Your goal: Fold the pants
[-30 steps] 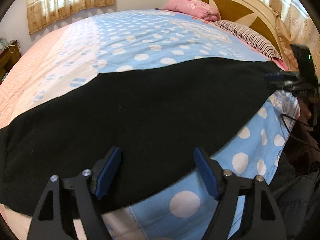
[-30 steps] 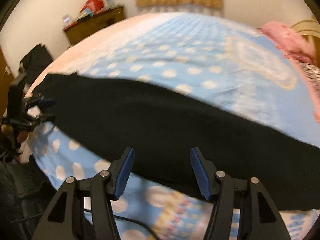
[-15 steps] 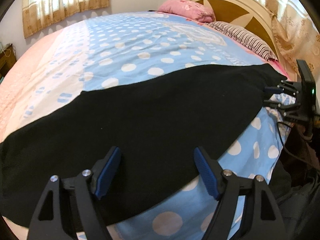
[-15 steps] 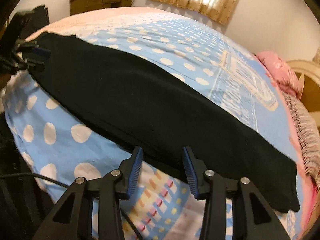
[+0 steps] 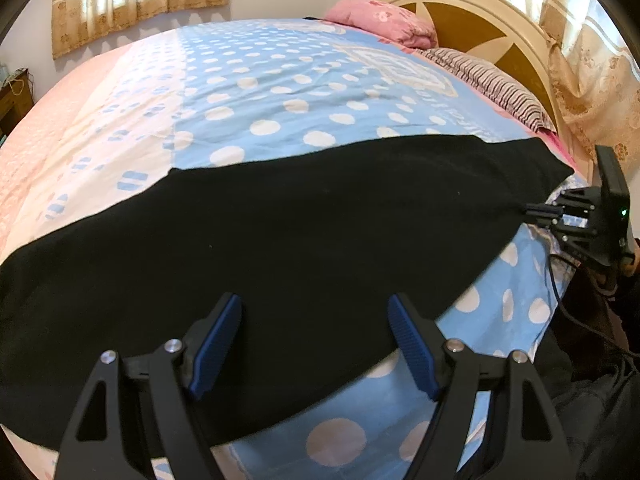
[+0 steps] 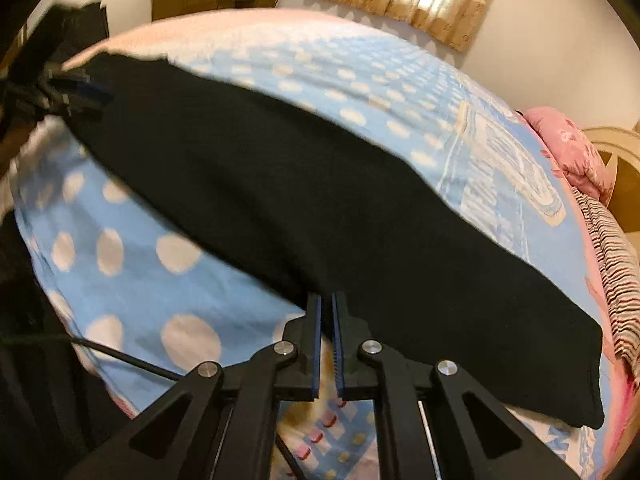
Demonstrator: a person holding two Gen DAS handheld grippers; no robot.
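Observation:
Black pants [image 5: 304, 232] lie flat in a long band across the near side of a bed; they also show in the right wrist view [image 6: 304, 200]. My left gripper [image 5: 316, 340] is open, its blue pads over the pants' near edge. My right gripper [image 6: 327, 304] is shut on the near edge of the pants. In the left wrist view the right gripper [image 5: 540, 212] shows at the pants' right end, jaws together on the cloth. In the right wrist view the left gripper [image 6: 86, 94] shows blurred at the pants' far left end.
The bed has a blue polka-dot cover [image 5: 296, 92] with a pink part [image 5: 52, 120] on the left. A pink pillow [image 5: 380, 26], a striped pillow [image 5: 492, 80] and a wooden headboard [image 5: 472, 20] are at the far right. A black cable [image 6: 132, 364] hangs off the bed edge.
My right gripper has closed from open onto the near edge of the pants. My left gripper has stayed open over the pants and barely moved.

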